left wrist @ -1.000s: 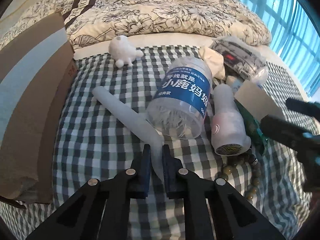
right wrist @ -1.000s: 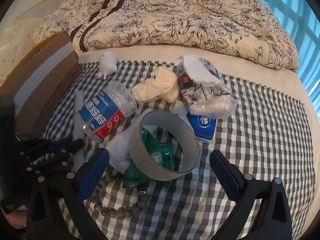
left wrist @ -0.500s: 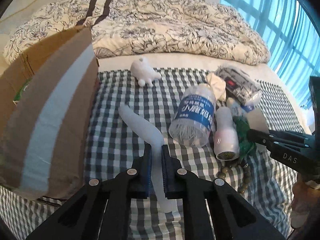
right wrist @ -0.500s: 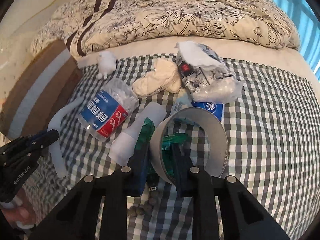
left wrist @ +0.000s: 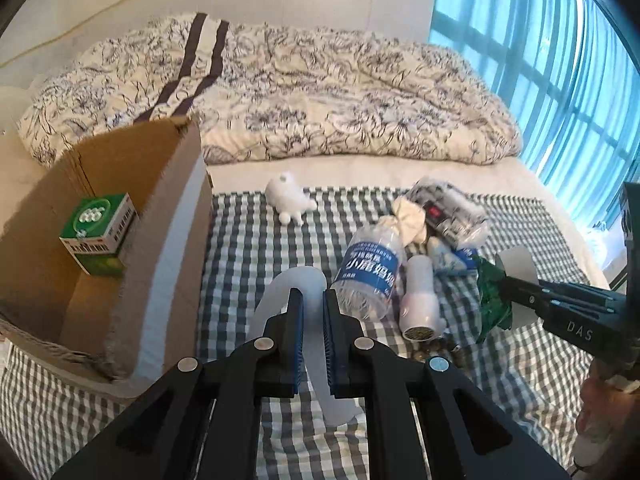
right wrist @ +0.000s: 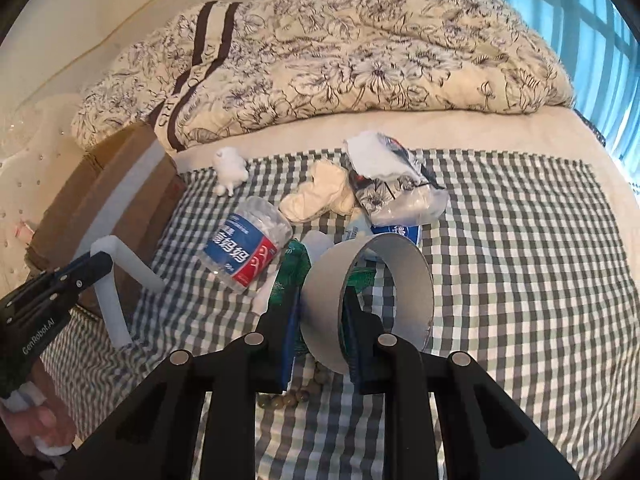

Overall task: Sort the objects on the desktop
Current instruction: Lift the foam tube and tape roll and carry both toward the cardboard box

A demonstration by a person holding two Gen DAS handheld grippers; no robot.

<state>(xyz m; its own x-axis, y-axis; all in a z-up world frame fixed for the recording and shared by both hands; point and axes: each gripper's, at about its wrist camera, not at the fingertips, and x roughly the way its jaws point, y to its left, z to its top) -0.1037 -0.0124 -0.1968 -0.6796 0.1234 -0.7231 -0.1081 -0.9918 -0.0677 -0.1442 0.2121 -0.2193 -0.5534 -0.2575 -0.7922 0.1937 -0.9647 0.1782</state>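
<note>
Both my claws are clamped on things, lifted above the checked cloth on the bed.

My left claw [left wrist: 313, 300] is nearly closed on a bent white tube [left wrist: 298, 280], which hangs clear of the cloth beside the cardboard box [left wrist: 168, 248]. My right claw [right wrist: 320, 304] pinches the wall of a grey tape roll [right wrist: 372, 292], one finger inside the ring and one outside, with a green packet [right wrist: 294, 268] caught against the outer finger. The open box holds a green-and-white carton [left wrist: 100, 234], standing against its inner wall. A clear jar with a blue label [right wrist: 244, 250] lies on its side on the cloth near the box.
</note>
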